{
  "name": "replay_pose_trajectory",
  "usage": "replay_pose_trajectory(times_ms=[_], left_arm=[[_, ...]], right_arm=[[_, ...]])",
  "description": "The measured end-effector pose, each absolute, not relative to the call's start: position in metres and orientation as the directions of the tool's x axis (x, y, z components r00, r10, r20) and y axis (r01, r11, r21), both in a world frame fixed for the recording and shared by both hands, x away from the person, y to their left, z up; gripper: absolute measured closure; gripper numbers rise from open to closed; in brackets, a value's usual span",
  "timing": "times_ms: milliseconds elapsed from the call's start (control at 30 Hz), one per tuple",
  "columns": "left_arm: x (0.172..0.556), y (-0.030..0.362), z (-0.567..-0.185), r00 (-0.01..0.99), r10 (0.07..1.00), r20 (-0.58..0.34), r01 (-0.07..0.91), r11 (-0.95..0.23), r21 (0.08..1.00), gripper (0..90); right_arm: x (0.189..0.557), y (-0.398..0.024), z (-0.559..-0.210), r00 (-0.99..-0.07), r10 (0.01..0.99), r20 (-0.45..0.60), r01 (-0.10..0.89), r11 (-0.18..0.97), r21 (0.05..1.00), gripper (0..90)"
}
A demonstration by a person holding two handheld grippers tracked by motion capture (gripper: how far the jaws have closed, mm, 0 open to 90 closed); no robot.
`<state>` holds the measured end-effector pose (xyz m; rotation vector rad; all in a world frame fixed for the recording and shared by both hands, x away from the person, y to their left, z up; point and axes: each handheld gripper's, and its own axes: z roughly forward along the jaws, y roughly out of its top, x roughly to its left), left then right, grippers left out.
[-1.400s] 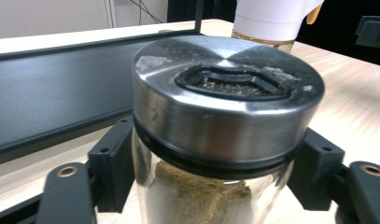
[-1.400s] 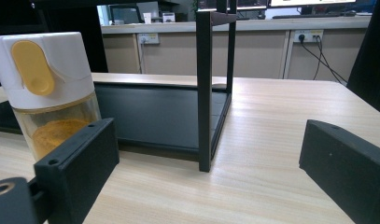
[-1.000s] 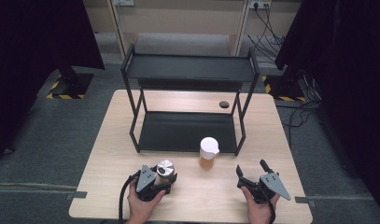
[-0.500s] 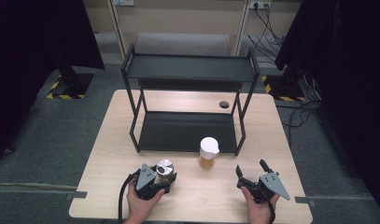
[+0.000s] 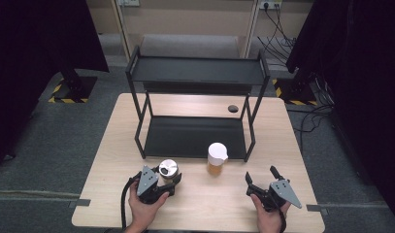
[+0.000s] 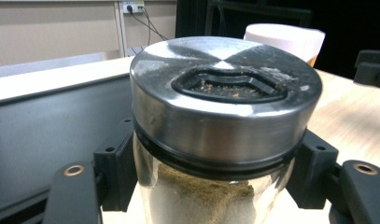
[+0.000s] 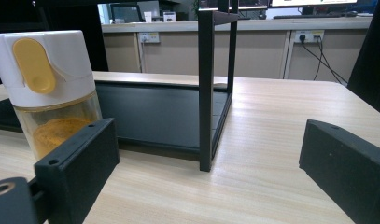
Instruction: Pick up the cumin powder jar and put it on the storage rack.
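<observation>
A glass spice jar with a round metal lid stands upright on the table, brown powder inside. My left gripper is shut on its glass body just under the lid, one jaw on each side. A second jar with a white cap and yellow flap, holding amber contents, stands in front of the rack. My right gripper rests open near the table's front right, nothing between its jaws; that jar is to its left.
A black two-tier metal rack occupies the middle and back of the wooden table, both shelves bare. A small dark round object lies behind it. Bare wood lies between the two grippers.
</observation>
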<state>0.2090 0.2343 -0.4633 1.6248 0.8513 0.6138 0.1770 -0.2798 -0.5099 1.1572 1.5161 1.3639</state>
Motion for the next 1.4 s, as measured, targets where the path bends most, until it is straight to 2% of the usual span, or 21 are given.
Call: replay_pose_trajectory(times_ms=[1400], left_arm=[[0.233,0.215,-0.38,0.557,0.831,-0.015,0.132,-0.071,0.989,30.6]], right_arm=[[0.177,-0.28,-0.51,-0.287,0.958,0.023,0.126,0.014,0.992,5.3]])
